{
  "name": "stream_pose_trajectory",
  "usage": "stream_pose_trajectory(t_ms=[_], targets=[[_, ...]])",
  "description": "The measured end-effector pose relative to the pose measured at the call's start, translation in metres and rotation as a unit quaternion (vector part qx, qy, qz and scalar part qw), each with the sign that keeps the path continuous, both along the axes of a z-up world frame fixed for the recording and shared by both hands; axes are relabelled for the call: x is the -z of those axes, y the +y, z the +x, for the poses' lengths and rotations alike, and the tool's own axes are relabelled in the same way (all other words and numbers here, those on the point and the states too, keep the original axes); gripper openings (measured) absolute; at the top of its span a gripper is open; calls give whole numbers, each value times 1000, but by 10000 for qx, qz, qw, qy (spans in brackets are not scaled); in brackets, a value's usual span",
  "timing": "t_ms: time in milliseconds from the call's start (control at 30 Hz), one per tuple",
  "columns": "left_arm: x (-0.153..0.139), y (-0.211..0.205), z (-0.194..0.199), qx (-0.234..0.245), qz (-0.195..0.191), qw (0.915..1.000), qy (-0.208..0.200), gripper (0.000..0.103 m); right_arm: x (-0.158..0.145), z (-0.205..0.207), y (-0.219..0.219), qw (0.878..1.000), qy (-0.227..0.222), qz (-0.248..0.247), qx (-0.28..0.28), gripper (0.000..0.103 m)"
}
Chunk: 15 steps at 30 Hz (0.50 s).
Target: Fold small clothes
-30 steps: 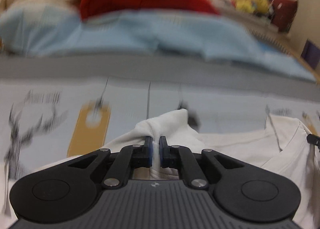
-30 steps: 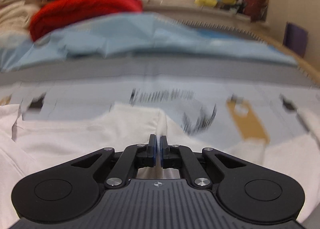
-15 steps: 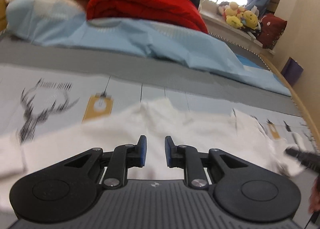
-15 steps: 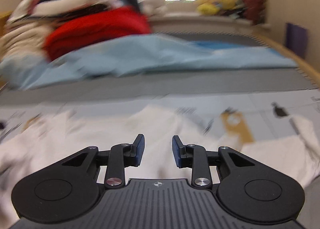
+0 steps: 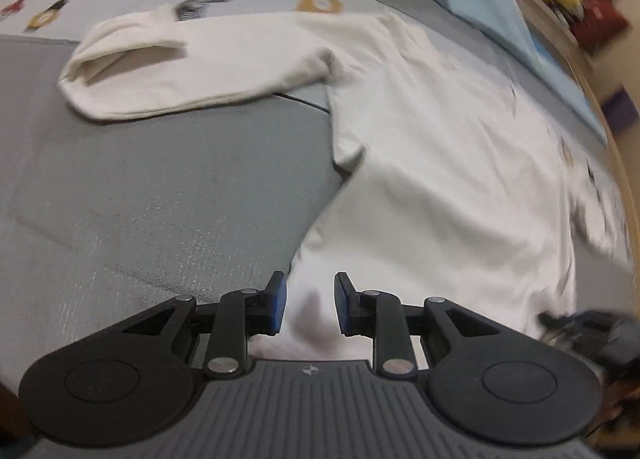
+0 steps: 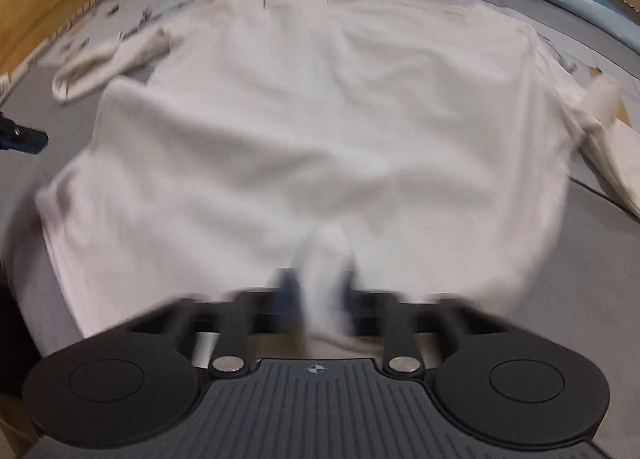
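Spread flat on the grey mat, back side up, with one long sleeve stretched out sideways: a white long-sleeved shirt of soft, matte knit. Left gripper just widened, jaws apart over the shirt's hem corner, cloth below but not pinched. Right gripper blurred, just narrowing on a raised ridge of hem cloth between its fingers.
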<state>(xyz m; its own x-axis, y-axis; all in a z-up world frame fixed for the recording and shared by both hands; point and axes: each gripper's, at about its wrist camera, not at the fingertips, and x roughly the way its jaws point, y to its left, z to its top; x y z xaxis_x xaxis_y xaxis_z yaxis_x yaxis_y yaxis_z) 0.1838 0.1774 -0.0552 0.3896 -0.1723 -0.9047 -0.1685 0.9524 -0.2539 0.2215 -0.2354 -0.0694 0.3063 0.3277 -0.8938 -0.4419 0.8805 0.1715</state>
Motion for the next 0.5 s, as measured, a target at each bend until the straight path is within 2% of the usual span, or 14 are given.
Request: stream_pose_trajectory(t_ms=[67, 133, 200, 267, 300, 333, 367, 400, 467, 500], targets=[[5, -6, -1, 334, 237, 9991, 50, 38, -17, -21, -21, 9999, -56, 115, -34, 8], [14, -9, 0, 523, 458, 9973, 242, 38, -33, -39, -54, 9998, -82, 129, 98, 8], [23, -8, -1, 638, 423, 9961, 435, 38, -37, -55, -94, 9978, 130, 238, 601, 8], [30, -7, 0, 707, 421, 9944, 657, 38, -31, -68, -129, 9902, 454, 376, 1266, 10], [35, -7, -2, 778, 465, 9929, 777, 35, -27, -72, -141, 9853, 589, 252, 1583, 14], [39, -8, -6, 898, 512, 9905, 905, 28, -25, -76, -150, 9804, 652, 102, 1856, 16], [40, -12, -8, 1015, 548, 9888, 952, 12, -24, -80, -158, 9763, 661, 37, 2058, 17], [39, -14, -13, 1167, 541, 9870, 963, 7, -23, -84, -163, 9742, 655, 76, 2157, 17], [31, -19, -25, 1449, 444, 9843, 905, 6, -25, -87, -166, 9717, 592, 272, 2270, 20], [25, -22, -33, 1603, 402, 9825, 862, 6, -27, -87, -164, 9707, 554, 390, 2305, 27]])
